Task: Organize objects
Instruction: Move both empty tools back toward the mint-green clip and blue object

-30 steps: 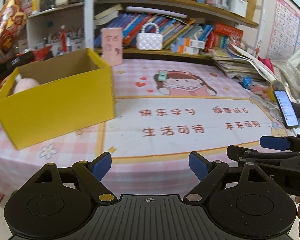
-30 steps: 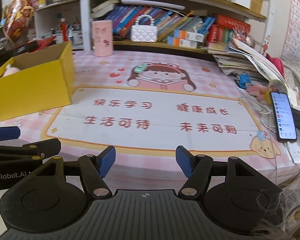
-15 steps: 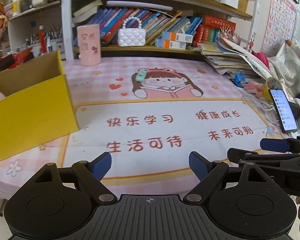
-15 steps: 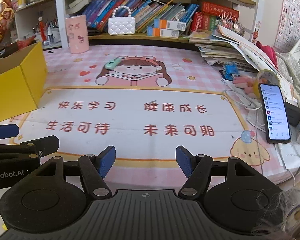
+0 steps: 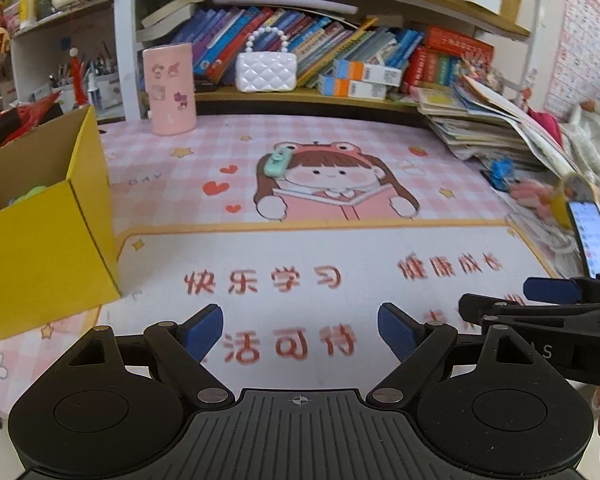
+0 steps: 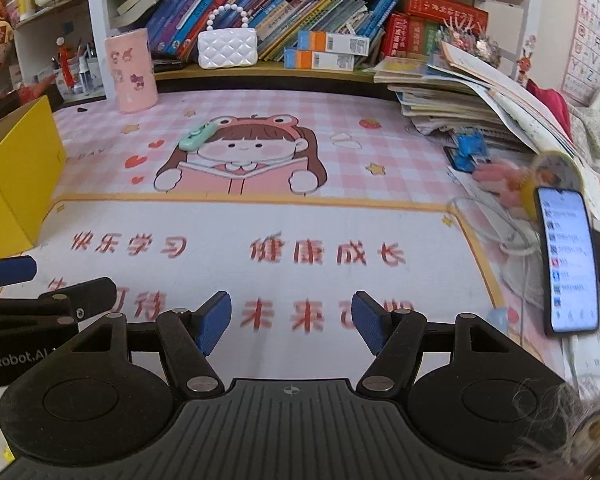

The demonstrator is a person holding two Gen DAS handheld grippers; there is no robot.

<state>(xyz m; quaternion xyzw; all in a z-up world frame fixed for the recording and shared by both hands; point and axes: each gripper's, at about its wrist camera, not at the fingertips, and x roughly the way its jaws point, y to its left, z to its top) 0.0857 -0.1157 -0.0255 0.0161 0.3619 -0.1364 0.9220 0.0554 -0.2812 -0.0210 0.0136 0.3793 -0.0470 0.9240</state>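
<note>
While both grippers are hovering over the pink cartoon-print table [image 5: 340, 248], left gripper [image 5: 300, 330] & right gripper [image 6: 291, 326] jaws are standing apart, empty; small mint-green plastic clip [image 5: 275, 162] is lying at 12 o'clock, yellow cardboard box [image 5: 40, 240] at 9.

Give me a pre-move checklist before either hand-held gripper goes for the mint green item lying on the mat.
1. Left hand-held gripper empty, jaws apart: ok.
2. Right hand-held gripper empty, jaws apart: ok.
3. Mint green item in view, lying alone on the mat's cartoon girl: ok.
4. Path across the mat to it free of objects: ok.
5. Yellow box open on top: ok.
6. Room left inside the box: cannot tell.
</note>
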